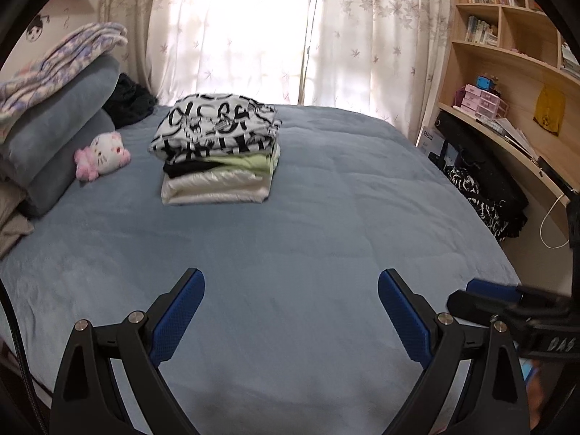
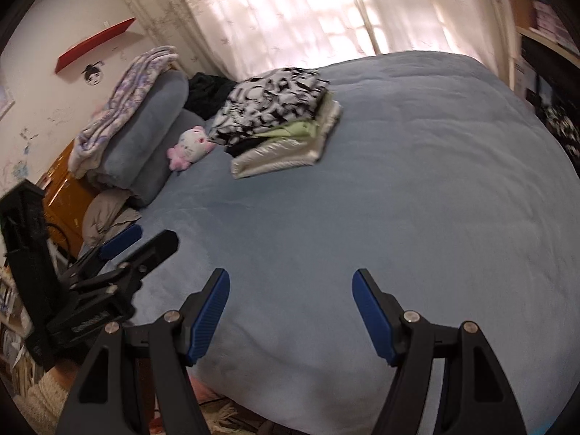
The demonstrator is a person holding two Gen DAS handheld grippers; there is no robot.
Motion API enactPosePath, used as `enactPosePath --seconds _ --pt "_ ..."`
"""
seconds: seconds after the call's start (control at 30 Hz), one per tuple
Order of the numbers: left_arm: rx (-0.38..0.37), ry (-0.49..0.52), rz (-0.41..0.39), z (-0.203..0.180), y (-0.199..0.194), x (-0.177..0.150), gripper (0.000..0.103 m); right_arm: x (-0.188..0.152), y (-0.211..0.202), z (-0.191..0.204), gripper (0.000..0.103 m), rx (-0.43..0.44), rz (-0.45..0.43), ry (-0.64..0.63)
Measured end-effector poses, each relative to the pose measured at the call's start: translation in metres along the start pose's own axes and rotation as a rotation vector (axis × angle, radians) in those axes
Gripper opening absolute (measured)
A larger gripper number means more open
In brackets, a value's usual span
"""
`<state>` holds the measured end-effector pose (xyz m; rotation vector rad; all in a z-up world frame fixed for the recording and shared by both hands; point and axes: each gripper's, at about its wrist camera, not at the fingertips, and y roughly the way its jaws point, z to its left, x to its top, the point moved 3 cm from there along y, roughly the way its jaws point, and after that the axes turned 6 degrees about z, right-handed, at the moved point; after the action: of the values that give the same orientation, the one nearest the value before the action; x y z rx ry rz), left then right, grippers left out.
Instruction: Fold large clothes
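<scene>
Shelves [image 1: 507,29] right hold books; folded clothes stack [image 1: 217,152] sits far across the bed [image 1: 326,199], both hand-held grippers [image 1: 290,311] [image 2: 290,311] spread, empty.

White capitals reading "DAS" stand on the black body of the right gripper [image 1: 482,295] (seen at the left wrist view's right edge). A white box [image 1: 431,141] beside the bed, under the desk, carries dark lettering too small to make out. The black-and-white top [image 1: 217,123] on the folded pile bears large letter-like shapes that cannot be read.
</scene>
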<state>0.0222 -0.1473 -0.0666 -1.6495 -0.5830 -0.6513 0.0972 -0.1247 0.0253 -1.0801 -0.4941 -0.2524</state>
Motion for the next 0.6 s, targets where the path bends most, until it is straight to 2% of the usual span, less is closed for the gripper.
enactPosePath --seconds 0.2,0.33,0.43,0.6 --pt "0.065 -0.011 0.029 -0.018 0.012 -0.03 0.096 -0.036 0.01 -0.019 0.071 -0.091 -0.05 0.074" --pt "0.09 -0.018 0.052 -0.027 0.015 -0.045 0.096 -0.05 0.012 -0.024 0.071 -0.103 -0.06 0.102" --pt "0.116 -0.012 0.062 -0.031 0.016 -0.052 0.096 -0.055 0.013 -0.024 0.072 -0.138 -0.063 0.083" --pt "0.128 0.001 0.073 -0.035 0.016 -0.063 0.096 -0.057 0.011 -0.026 0.073 -0.142 -0.086 0.098"
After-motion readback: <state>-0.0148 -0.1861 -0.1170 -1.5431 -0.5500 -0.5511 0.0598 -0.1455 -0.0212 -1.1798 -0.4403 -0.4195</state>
